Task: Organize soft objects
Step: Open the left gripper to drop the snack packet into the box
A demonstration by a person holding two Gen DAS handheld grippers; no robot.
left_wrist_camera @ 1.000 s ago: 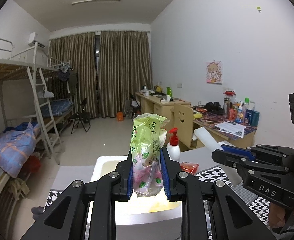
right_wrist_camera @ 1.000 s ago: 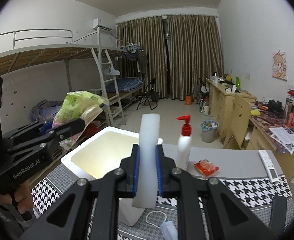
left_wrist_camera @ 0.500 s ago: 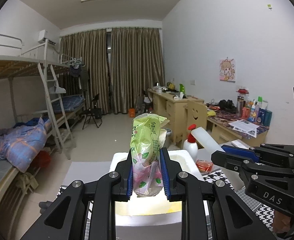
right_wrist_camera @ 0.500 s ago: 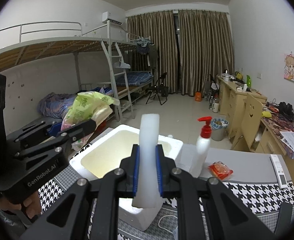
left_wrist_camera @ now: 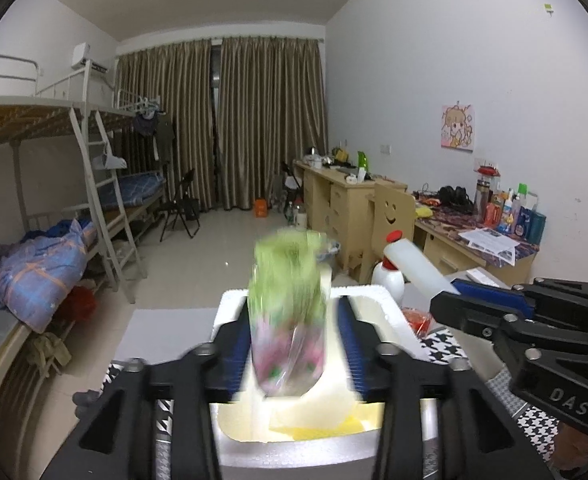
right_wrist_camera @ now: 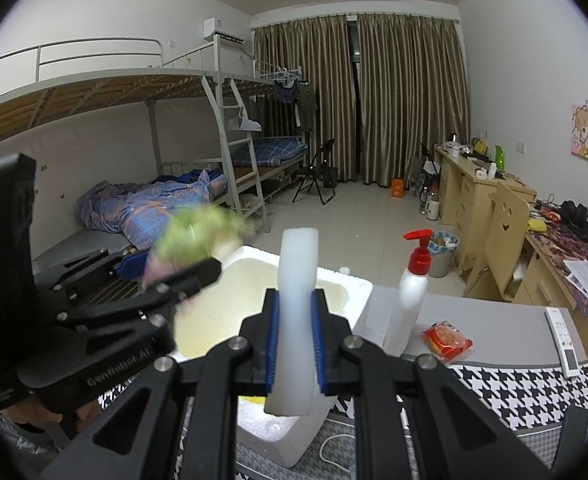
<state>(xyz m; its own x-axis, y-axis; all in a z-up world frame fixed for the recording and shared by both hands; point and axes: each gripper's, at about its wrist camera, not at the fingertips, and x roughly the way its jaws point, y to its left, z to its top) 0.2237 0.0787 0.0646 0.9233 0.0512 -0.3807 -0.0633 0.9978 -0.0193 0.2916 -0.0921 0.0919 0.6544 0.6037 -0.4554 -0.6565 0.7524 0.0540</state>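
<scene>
White letters reading "DAS" are showing on the black body of the right gripper [left_wrist_camera: 450, 294], seen in the left wrist view. Pale letters reading "GenRobot.AI" are running along the black body of the left gripper [right_wrist_camera: 174, 268], seen in the right wrist view. The print on the green packet [left_wrist_camera: 288, 312] is blurring past reading.

The left gripper [left_wrist_camera: 294, 344] has just been opening, its blue pads standing apart over a blurred packet [left_wrist_camera: 288, 320]. The right gripper [right_wrist_camera: 296, 344] clamps a white block [right_wrist_camera: 296, 320].
</scene>
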